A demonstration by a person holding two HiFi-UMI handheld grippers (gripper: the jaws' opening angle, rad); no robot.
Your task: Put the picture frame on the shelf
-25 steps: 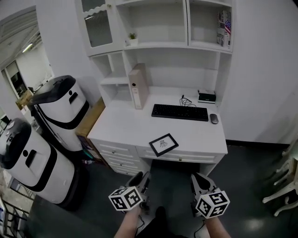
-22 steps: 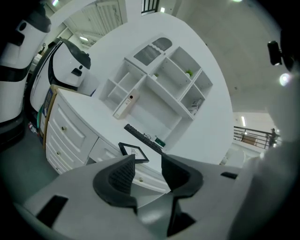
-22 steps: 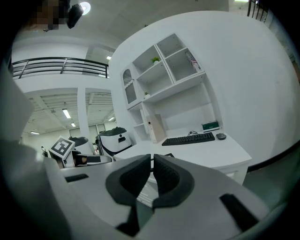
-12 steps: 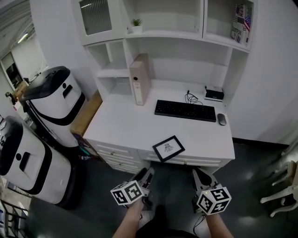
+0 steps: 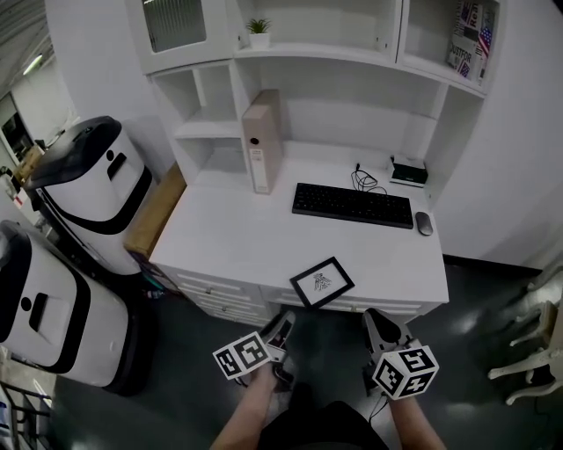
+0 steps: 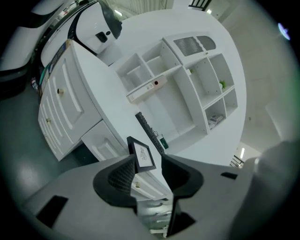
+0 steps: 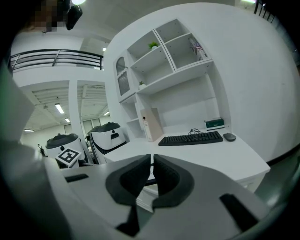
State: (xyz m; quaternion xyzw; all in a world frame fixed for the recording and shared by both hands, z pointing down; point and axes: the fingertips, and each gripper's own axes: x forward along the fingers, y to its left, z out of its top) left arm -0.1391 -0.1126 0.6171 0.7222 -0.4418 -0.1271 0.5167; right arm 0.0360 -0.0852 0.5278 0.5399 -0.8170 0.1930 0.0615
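A black picture frame (image 5: 322, 282) lies flat at the front edge of the white desk (image 5: 237, 237), slightly askew. Above the desk stand the white hutch shelves (image 5: 334, 54). Both grippers hang below the desk's front edge, apart from the frame. My left gripper (image 5: 283, 327) is open and empty; in the left gripper view the frame (image 6: 143, 154) shows far off through the gap of the left gripper (image 6: 147, 161). My right gripper (image 5: 378, 322) is lower right of the frame, and in the right gripper view the right gripper (image 7: 153, 161) is shut on nothing.
On the desk are a black keyboard (image 5: 352, 205), a mouse (image 5: 425, 223), a small box with cables (image 5: 410, 171) and an upright beige binder (image 5: 261, 141). A potted plant (image 5: 258, 26) sits on the upper shelf. Two white-and-black machines (image 5: 92, 189) stand left; a chair (image 5: 537, 343) at right.
Both grippers have moved forward toward the desk's front edge, and the desk now sits closer in view. The left gripper has rolled. Neither gripper's jaws changed.
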